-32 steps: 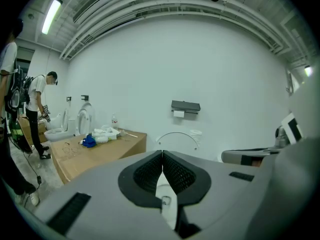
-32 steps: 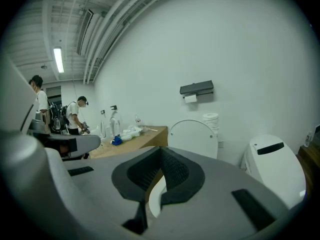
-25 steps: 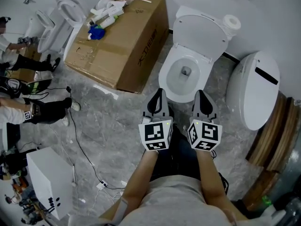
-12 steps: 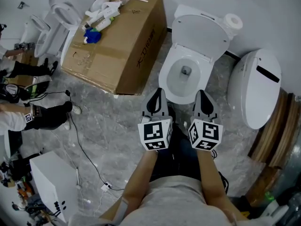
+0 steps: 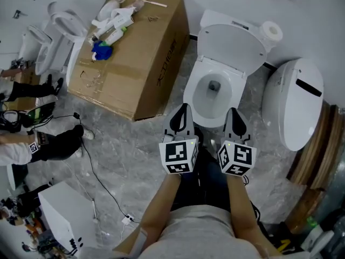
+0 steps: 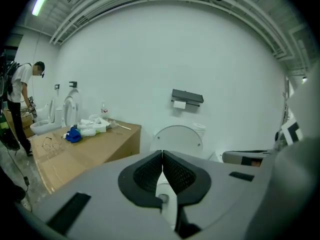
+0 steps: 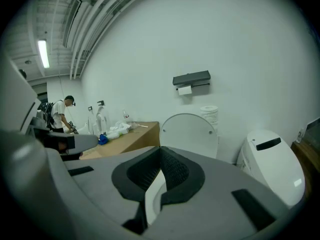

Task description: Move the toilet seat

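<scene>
Toilet seat (image 5: 232, 41) is seen in the head view raised and leaned back against the tank, probably so that it stays up by itself. Whether the ring is lifted together with the lid cannot be told from above. The open bowl (image 5: 213, 93) lies below it, with a cardboard box (image 5: 135, 53) near on one side and a second white toilet (image 5: 294, 101) on the other. The left gripper (image 5: 182, 108) and the right gripper (image 5: 233, 112) are held side by side just before the bowl rim, apart from it and pointed toward the seat. This is judged to be an approach, with nothing touched yet.

In the left gripper view the left gripper (image 6: 162, 153) is shown with its jaws pressed fully together and nothing between them. It is judged that the seat is meant to be pushed or tipped, not pinched. The seat (image 6: 176, 136) stands upright straight ahead. What the head view does not give is shown here: a paper holder (image 6: 187, 96) on the wall and a person (image 6: 20, 94) standing far to the side.

In the right gripper view the right gripper (image 7: 160, 149) is also shown closed and empty. The seat (image 7: 189, 131) is seen more from the side here, well apart from the tips, and the second toilet (image 7: 272, 166) appears with its lid down.
</scene>
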Motion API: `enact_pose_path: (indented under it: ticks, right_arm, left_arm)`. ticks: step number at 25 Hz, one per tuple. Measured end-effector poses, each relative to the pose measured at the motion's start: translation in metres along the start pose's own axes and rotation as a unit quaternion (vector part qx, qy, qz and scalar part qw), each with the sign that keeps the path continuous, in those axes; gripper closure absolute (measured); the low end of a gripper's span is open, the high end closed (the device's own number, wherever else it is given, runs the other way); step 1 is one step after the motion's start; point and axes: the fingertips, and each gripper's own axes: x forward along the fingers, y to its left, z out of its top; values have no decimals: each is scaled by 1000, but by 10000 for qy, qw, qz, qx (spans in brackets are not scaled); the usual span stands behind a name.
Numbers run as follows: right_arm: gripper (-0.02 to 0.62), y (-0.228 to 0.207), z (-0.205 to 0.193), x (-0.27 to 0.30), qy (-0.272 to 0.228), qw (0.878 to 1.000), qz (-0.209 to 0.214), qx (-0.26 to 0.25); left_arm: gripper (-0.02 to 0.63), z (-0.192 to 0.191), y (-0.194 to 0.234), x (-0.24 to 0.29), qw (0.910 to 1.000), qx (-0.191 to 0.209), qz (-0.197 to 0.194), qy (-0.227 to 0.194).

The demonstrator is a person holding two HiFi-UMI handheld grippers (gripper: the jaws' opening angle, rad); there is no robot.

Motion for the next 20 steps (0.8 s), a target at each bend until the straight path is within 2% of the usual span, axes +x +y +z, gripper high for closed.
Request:
enact_pose_path:
  ticks: [11,20]
  right_arm:
    - [578,1,-13,45,292,9987,-367,210]
    - [578,-10,-30,68,544,9957,-580,479]
  left_arm:
    - [589,-7,36,44,9991,-149,-231,331]
    - [589,-25,51,75,9963,-52,-501,691]
